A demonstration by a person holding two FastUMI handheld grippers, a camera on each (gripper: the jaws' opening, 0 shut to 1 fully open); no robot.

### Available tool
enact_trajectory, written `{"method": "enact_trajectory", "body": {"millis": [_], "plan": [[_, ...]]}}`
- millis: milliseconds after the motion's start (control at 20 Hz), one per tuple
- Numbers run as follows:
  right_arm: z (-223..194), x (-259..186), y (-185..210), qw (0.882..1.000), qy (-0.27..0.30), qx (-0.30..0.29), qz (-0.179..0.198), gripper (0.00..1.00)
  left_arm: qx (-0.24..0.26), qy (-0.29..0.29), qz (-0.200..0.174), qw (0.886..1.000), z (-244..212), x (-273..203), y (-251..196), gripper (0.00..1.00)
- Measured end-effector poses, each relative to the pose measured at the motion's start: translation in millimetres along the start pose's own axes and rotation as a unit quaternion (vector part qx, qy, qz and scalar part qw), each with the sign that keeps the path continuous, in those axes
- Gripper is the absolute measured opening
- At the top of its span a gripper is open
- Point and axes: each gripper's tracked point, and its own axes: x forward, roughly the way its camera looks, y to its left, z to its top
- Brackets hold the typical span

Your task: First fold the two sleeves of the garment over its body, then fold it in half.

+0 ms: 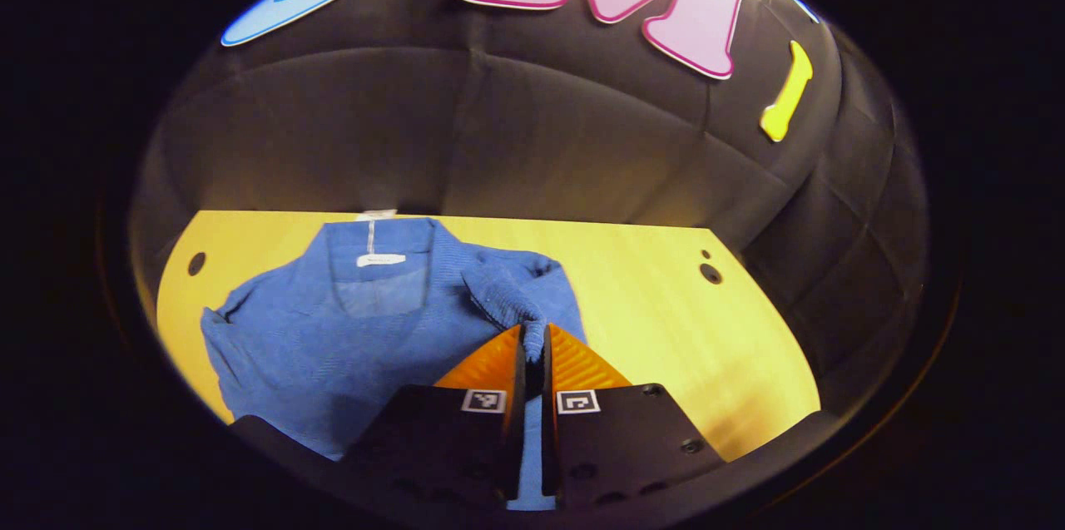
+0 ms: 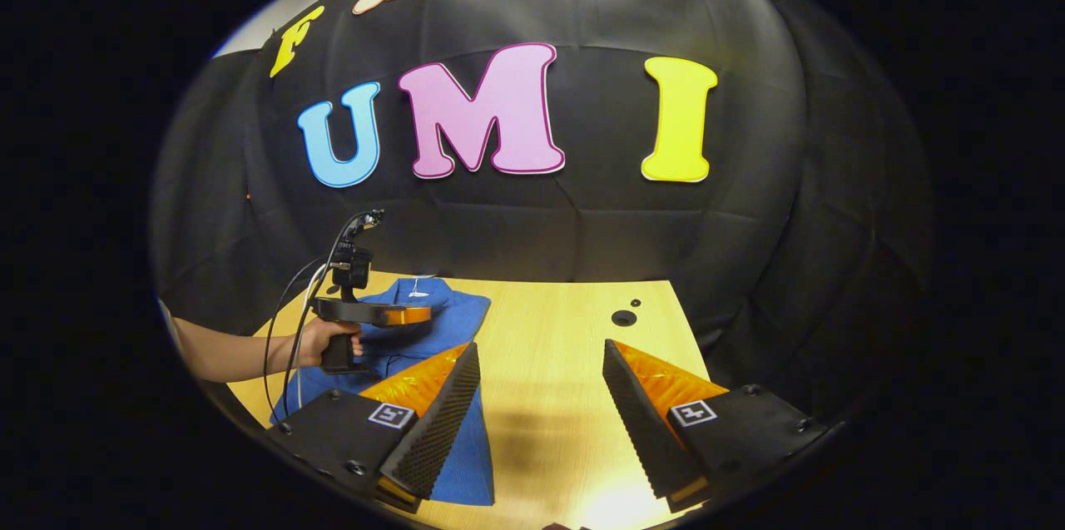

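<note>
A blue garment [image 1: 333, 330] lies flat on the yellow wooden table [image 1: 666, 322], its collar and white label at the far edge. My left gripper [image 1: 535, 334] is shut on the end of one sleeve [image 1: 503, 297], which it holds folded up over the right side of the body. The other sleeve [image 1: 220, 334] lies out at the left. In the right gripper view, my right gripper [image 2: 541, 344] is open above bare table beside the garment [image 2: 466, 447], nothing between its fingers. Farther off, a hand [image 2: 320, 340] holds the left gripper [image 2: 416, 315] above the cloth.
Round holes mark the table top [image 2: 622, 317] near its far right corner, with another hole [image 1: 196, 263] at the far left. The black cloth wall stands directly behind the table's back edge. Cables hang from the left gripper's handle [image 2: 291, 330].
</note>
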Motion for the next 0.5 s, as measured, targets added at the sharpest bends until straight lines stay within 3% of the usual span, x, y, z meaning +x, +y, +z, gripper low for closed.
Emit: {"method": "enact_trajectory", "body": {"millis": [100,200,350,500], "plan": [[0.3,-2.3,4.3,1.000,0.001,0.003,0.004,0.95,-0.003,-0.012,-0.053,0.998,5.2,-7.8,-21.8,0.22],[-1.0,0.1,4.0,1.000,0.001,0.000,0.005,0.95,-0.010,-0.023,-0.066,0.997,8.4,-9.7,-26.8,0.69],[-2.1,2.2,7.2,1.000,0.000,-0.002,0.007,0.95,-0.015,-0.024,-0.070,0.997,10.5,-25.4,-28.2,0.72],[-3.0,5.2,17.4,1.000,0.003,0.000,0.007,0.95,-0.006,-0.022,-0.030,0.999,3.4,-60.6,-11.3,0.77]]}}
